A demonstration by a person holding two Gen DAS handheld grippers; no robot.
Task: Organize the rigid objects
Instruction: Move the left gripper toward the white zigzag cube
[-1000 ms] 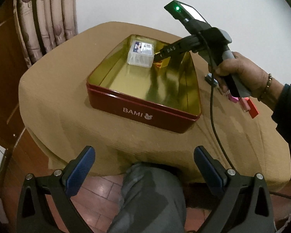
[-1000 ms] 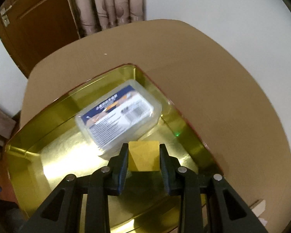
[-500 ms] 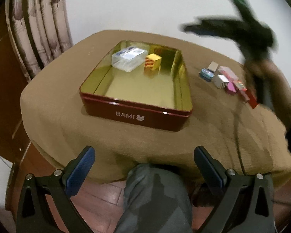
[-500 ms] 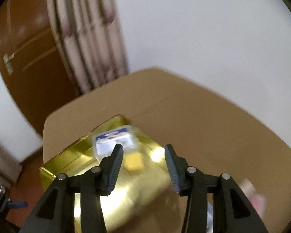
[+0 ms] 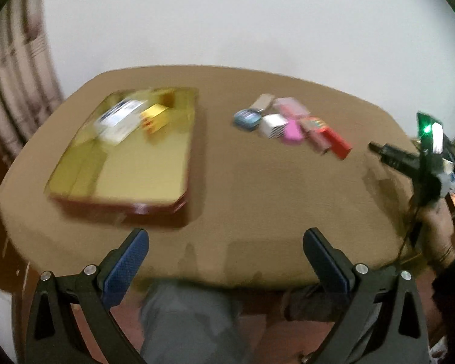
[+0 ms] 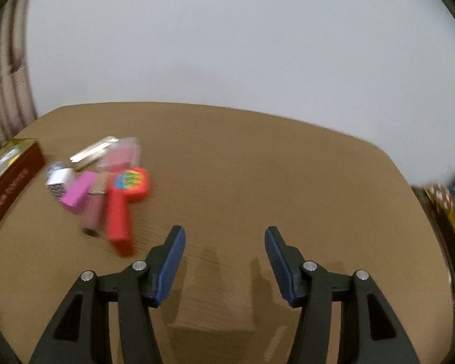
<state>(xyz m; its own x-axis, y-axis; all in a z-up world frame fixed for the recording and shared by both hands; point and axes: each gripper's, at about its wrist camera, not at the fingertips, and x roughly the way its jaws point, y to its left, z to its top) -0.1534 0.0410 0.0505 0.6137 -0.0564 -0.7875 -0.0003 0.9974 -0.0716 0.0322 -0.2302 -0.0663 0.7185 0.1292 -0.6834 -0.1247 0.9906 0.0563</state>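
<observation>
A red tin with a gold inside sits on the left of the brown table. It holds a clear plastic box and a yellow block. A cluster of small objects lies to the right: a red toy with a rainbow face, a pink block, a white cube, a blue item. My left gripper is open and empty at the table's near edge. My right gripper is open and empty over bare table, right of the cluster; it also shows in the left wrist view.
The brown cloth-covered table stands against a white wall. Curtains hang at the left. Clutter sits off the table's right edge. The tin's red side shows at the left in the right wrist view.
My right gripper let go of the yellow block in the tin, opened, and swung right past the cluster. My left gripper rose and turned right.
</observation>
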